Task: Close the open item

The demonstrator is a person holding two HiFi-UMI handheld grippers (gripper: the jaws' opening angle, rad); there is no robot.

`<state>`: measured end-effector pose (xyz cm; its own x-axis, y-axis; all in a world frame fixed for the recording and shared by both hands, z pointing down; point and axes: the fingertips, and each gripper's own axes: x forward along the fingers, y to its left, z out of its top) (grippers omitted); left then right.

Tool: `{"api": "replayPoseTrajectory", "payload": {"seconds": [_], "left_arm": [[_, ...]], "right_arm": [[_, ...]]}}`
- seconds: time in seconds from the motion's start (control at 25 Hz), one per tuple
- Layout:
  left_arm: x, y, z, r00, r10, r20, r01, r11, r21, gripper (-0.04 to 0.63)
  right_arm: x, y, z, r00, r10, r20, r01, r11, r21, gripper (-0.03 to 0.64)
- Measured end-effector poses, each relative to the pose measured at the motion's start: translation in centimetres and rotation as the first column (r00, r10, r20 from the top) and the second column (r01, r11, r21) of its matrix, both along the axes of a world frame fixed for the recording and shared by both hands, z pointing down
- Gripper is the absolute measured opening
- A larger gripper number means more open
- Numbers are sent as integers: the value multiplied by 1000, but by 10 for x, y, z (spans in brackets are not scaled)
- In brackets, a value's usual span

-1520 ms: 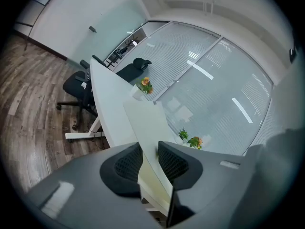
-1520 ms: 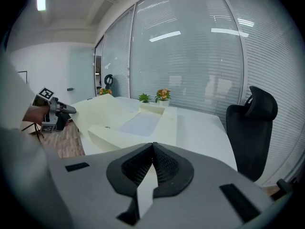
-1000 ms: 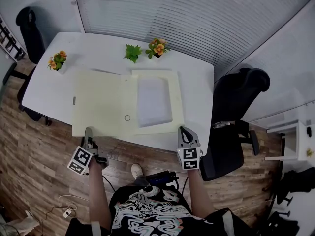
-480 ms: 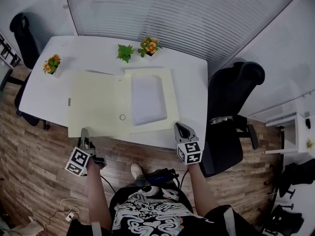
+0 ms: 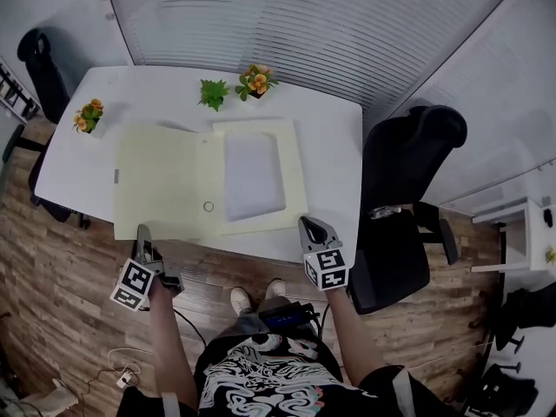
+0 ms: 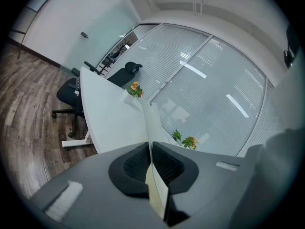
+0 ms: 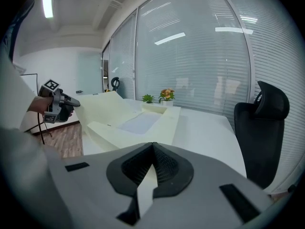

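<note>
A pale yellow box folder [image 5: 156,181] lies open on the white table [image 5: 334,163], with white paper [image 5: 254,174] in its right half. My left gripper [image 5: 139,233] is at the near left corner. Its jaws have just been closing, and it is shut on the left flap's edge [image 6: 148,128], which runs edge-on from between the pads. In the right gripper view that flap [image 7: 102,106] slopes up toward the left gripper [image 7: 75,101]. My right gripper [image 5: 306,224] is at the folder's near right corner, its jaws [image 7: 152,145] shut on the cream edge.
Three small potted plants stand along the table's far side: orange flowers [image 5: 86,115], a green one [image 5: 211,93], orange flowers [image 5: 254,82]. A black office chair [image 5: 408,198] stands right of the table, another [image 5: 39,55] at far left. Blinds cover the window behind.
The left gripper has closed on the left flap's near edge and risen a little with it. The right gripper stays at the folder's near right corner.
</note>
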<state>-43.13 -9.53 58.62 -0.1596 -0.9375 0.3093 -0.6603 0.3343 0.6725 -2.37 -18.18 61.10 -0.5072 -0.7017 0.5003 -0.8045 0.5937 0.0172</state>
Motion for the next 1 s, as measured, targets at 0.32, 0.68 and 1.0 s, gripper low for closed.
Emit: {"api": "replayPoseTrajectory", "payload": {"seconds": [0.32,0.68,1.0], "left_arm": [[15,-1,-23,999,7,50,-8,1000,22,3],[33,2,-44,993,32,111,-37,998,42,2],[52,3,-63,987,63,148,-71,996,47,2]], "right_arm": [[-2,1,1,1000,-31,3,31,999,-12,2],[-5,0,5,995,-96,10,96,994,-54,2],[-8,0,6,992,-123,8,123,990,-75,2]]}}
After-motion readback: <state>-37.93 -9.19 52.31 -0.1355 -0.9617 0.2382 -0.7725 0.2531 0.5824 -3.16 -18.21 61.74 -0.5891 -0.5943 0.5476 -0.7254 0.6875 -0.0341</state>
